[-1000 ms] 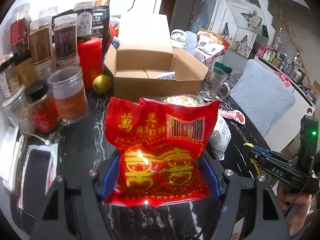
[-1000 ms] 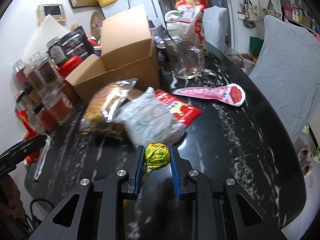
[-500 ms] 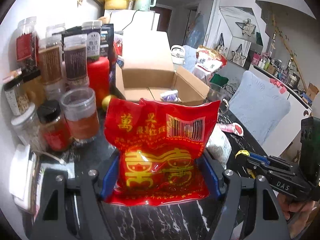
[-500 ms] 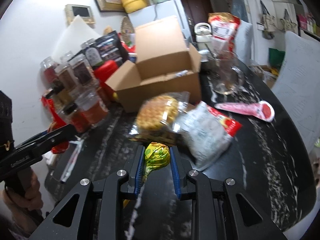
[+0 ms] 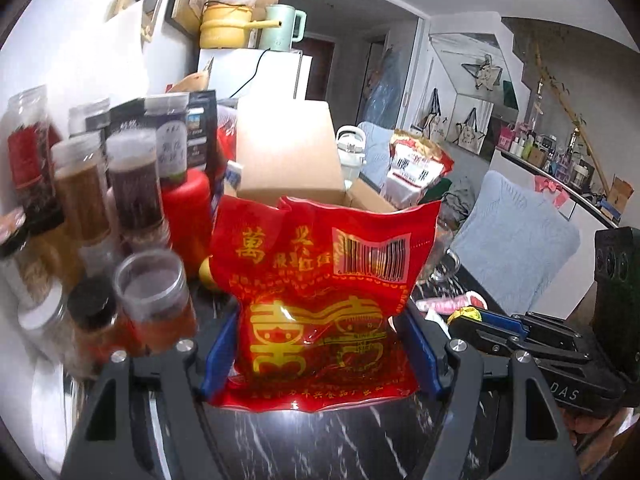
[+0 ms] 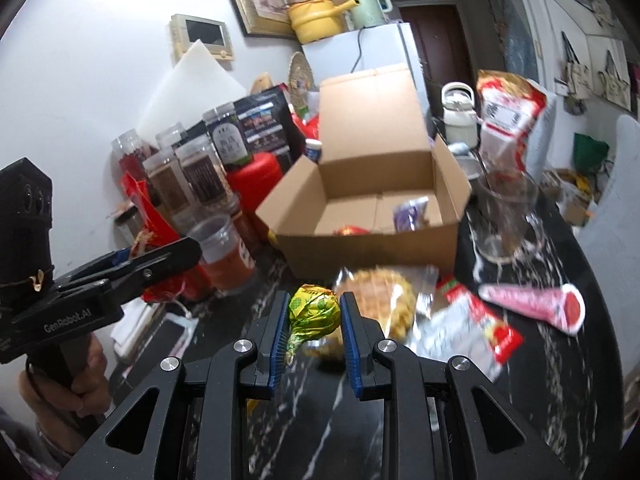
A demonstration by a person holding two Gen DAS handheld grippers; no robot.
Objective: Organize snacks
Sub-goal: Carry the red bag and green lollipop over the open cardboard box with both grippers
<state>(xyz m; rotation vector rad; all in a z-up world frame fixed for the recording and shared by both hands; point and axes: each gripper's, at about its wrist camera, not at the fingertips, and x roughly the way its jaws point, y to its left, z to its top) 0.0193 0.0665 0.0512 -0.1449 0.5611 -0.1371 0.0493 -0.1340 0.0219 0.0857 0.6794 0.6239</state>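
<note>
Gripping a red snack bag (image 5: pixel 324 300), the left gripper (image 5: pixel 320 352) holds it above the desk (image 5: pixel 320 440); the right gripper (image 6: pixel 314 328) clamps a yellow-green candy (image 6: pixel 314 306). Risk: the wide bag snagging the cardboard box (image 6: pixel 372 216) flaps, or toppling nearby jars (image 5: pixel 154 304).

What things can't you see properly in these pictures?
- Left wrist view: the open brown cardboard box has its inside hidden behind the big red snack bag.
- Right wrist view: the clear-wrapped round waffle snack is blurred.
- Right wrist view: the small purple packet in the box is too small to read.
</note>
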